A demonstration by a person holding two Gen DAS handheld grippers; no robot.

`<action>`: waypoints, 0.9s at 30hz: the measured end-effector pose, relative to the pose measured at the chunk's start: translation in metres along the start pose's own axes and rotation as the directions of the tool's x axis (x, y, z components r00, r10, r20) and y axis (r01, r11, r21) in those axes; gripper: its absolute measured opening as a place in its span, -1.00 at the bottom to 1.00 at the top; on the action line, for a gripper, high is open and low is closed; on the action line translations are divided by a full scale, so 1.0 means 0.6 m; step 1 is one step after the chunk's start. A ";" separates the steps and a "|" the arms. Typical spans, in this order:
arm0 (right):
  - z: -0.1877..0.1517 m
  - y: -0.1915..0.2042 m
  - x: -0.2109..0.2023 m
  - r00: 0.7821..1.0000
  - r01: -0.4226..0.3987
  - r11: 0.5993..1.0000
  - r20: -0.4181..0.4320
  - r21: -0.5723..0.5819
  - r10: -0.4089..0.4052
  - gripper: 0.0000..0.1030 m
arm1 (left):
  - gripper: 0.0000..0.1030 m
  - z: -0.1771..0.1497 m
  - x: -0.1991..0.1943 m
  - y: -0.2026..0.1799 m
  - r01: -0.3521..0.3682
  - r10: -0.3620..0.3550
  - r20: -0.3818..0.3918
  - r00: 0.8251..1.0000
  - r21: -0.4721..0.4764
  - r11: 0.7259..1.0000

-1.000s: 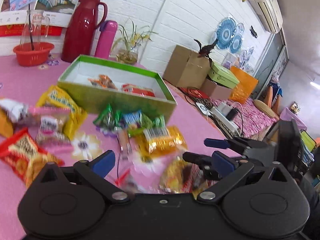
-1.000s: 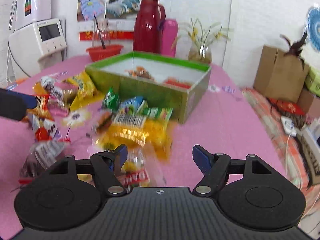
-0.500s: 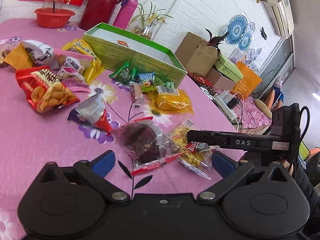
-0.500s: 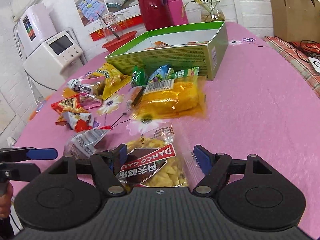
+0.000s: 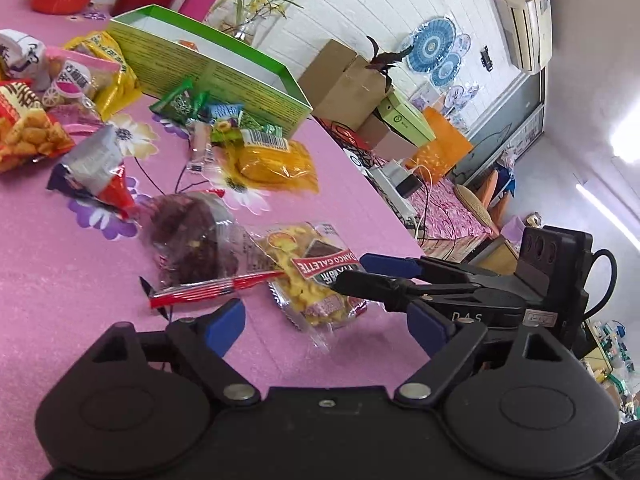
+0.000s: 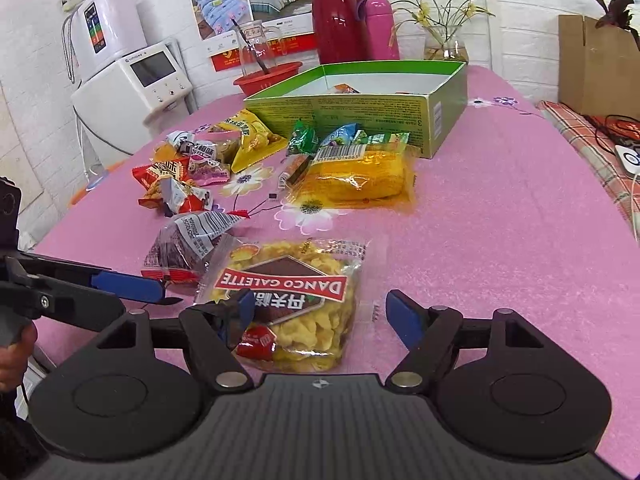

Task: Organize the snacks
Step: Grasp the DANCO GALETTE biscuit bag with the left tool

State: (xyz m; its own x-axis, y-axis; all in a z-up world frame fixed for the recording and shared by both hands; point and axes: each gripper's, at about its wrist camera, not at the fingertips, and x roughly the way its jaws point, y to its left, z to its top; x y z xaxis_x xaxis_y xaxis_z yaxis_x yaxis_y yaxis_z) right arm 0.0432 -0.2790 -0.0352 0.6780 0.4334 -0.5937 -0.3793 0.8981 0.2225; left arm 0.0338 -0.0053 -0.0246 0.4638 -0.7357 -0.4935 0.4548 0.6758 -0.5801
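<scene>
Right claw [image 6: 320, 312] spread wide, straddling the Danco Galette chip bag [image 6: 288, 292], which lies flat on the pink tabletop [image 6: 500, 220]; left fingertip over the bag's edge, nothing clamped. Left claw [image 5: 326, 324] also released, empty, low beside the same bag [image 5: 316, 276], pointing at the dark purple snack pack [image 6: 180, 244] touching it. Beyond: yellow pack [image 6: 356, 178], small wrapped snacks, then the green box [image 6: 360, 112] with a few items inside, near the tabletop's far end.
</scene>
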 end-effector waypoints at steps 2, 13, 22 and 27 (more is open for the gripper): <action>-0.001 -0.005 -0.003 1.000 0.015 1.000 -0.001 0.022 -0.015 1.00 | 1.00 0.000 0.010 0.004 -0.025 0.025 0.009 1.000 -0.010 1.000; 0.002 -0.010 -0.009 0.999 0.021 0.994 -0.026 0.103 -0.019 1.00 | 1.00 0.042 0.061 0.032 -0.055 0.056 0.028 0.998 -0.050 0.997; -0.009 -0.006 -0.004 0.998 0.013 0.993 -0.061 0.117 -0.006 1.00 | 1.00 0.045 0.074 0.030 -0.016 0.016 0.010 1.000 -0.040 0.999; -0.003 0.012 0.009 0.997 -0.038 0.995 -0.058 0.091 0.043 1.00 | 1.00 0.048 0.084 0.022 -0.011 0.011 -0.004 1.000 -0.019 1.000</action>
State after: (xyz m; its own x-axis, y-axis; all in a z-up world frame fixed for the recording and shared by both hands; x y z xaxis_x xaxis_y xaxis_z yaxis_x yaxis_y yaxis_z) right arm 0.0432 -0.2700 -0.0382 0.6232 0.4668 -0.6275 -0.3459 0.8841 0.3141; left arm 0.0851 -0.0319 -0.0383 0.4658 -0.7283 -0.5027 0.4348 0.6831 -0.5868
